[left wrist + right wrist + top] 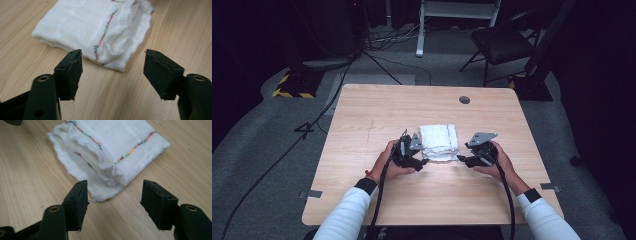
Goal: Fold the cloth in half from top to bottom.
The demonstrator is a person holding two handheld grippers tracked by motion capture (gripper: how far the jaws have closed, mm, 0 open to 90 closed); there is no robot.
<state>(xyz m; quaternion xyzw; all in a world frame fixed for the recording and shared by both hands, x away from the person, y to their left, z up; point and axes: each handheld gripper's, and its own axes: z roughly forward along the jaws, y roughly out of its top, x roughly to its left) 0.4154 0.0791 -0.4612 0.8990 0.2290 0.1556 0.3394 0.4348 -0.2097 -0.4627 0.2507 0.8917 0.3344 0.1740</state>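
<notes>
A folded white cloth (pixel 439 142) with multicoloured stitching lies in the middle of the wooden table (pixel 362 125). My left gripper (pixel 421 163) sits at the cloth's near left corner, jaws open, nothing between them. In the left gripper view the cloth (pixel 95 27) lies just beyond the left gripper (pixel 113 68), whose jaws stand wide apart. My right gripper (pixel 463 159) is at the cloth's near right corner, also open. In the right gripper view the cloth's layered edge (pixel 110 152) reaches down between the jaws of the right gripper (pixel 113 195) without being pinched.
A round grommet (pixel 464 99) sits near the table's far edge. Beyond the table stand a black folding chair (pixel 504 42), a white frame (pixel 457 15) and cables on the grey floor. Bare wood surrounds the cloth.
</notes>
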